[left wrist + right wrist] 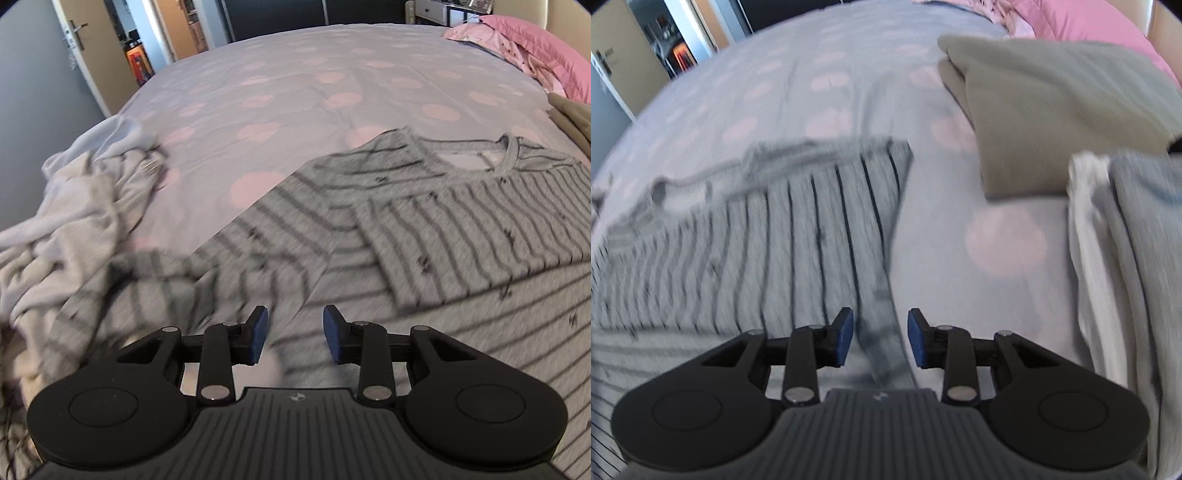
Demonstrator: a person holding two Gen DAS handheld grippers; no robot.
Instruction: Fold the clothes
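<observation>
The striped shirt (424, 229) lies flat on the bed (295, 74), neckline at 1 o'clock in the left wrist view, one sleeve folded across the chest. Left gripper (295, 334) and right gripper (881, 338) hover with jaws apart, holding nothing. Next grasp: likely pinch the hem at both corners, lift evenly, and keep the fold line straight. Avoid the unfolded pile (74, 221) at 9 o'clock.

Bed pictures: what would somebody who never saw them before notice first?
Probably the grey striped shirt spread flat on the dotted bedcover, right in front of both open grippers, left and right. Next, the pink pillow at the far right corner, the crumpled white laundry at the left edge, and the folded pile to the shirt's right.
</observation>
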